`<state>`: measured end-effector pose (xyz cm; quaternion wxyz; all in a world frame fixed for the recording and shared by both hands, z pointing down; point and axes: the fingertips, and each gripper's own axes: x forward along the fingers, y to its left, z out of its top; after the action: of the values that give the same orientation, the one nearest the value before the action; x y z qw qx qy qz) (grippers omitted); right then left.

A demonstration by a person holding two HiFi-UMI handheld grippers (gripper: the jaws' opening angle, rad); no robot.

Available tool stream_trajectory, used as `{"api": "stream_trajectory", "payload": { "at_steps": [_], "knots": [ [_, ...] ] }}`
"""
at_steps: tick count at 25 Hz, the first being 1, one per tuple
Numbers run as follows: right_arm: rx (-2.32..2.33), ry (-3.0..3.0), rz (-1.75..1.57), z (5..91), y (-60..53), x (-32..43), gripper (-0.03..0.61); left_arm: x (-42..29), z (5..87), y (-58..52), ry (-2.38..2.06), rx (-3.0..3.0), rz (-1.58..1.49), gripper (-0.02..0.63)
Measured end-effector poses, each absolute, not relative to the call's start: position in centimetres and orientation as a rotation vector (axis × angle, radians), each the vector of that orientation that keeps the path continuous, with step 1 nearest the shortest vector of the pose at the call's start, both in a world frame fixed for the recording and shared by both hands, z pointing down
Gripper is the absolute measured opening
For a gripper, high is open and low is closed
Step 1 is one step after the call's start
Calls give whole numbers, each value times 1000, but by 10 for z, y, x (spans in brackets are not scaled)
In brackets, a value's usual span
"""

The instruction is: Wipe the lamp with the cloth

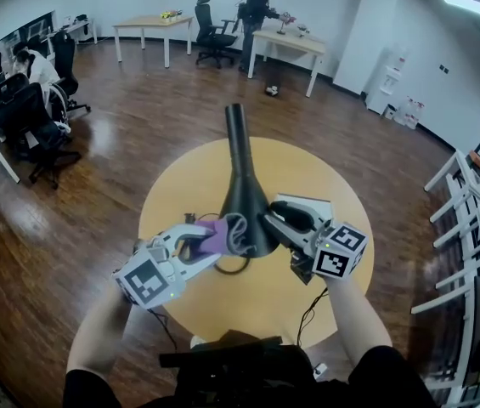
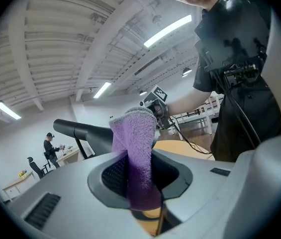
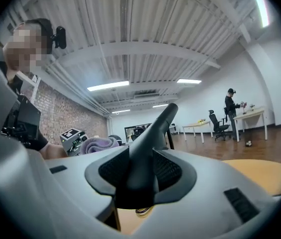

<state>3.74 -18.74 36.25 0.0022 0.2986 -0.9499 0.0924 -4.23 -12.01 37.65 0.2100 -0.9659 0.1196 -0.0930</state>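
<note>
Fingers point(image 2: 111, 176) of the left gripper point(image 1: 210, 243) pinch a purple terry cloth point(image 2: 138, 143) against the tall black cone-shaped lamp point(image 1: 241, 177). Fingers point(image 3: 172, 171) of the right gripper point(image 3: 140, 176) clamp its flared base, near the round yellow table's point(image 1: 307, 177) middle.

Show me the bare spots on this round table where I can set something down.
Bare: the far arc of the table behind the lamp, on both sides of its neck. The near edge is mostly open, though a cable crosses it. Crowded: the centre, where the left gripper with the cloth, the right gripper and a white object ring the lamp's base.
</note>
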Motion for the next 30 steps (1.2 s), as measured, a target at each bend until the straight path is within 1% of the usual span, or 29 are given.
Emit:
{"api": "stream_trajectory", "payload": {
  "at_steps": [3, 7, 11, 16, 21, 23, 26, 30],
  "knots": [
    [948, -2995, 298, 363, -186, 38, 153, -47, 381, -113, 344, -2706, -218, 95],
    [970, -3005, 281, 362, -185, 41, 153, -68, 358, -133, 516, -2859, 50, 95],
    [991, -3009, 282, 363, -187, 40, 153, -95, 310, -207, 702, -2881, 225, 95],
    [1040, -2965, 244, 369, -184, 38, 153, -92, 273, -309, 867, -2966, 431, 95],
    [1088, -2944, 208, 371, -185, 37, 153, -67, 281, -366, 874, -3015, 352, 95],
    [1098, -2938, 198, 374, -183, 38, 153, -65, 290, -376, 876, -3052, 375, 95],
    [1107, -2953, 207, 375, -182, 41, 153, -60, 295, -369, 816, -3091, 421, 94],
    [1116, -2978, 206, 373, -185, 46, 153, -47, 298, -339, 670, -3075, 384, 94]
  ]
}}
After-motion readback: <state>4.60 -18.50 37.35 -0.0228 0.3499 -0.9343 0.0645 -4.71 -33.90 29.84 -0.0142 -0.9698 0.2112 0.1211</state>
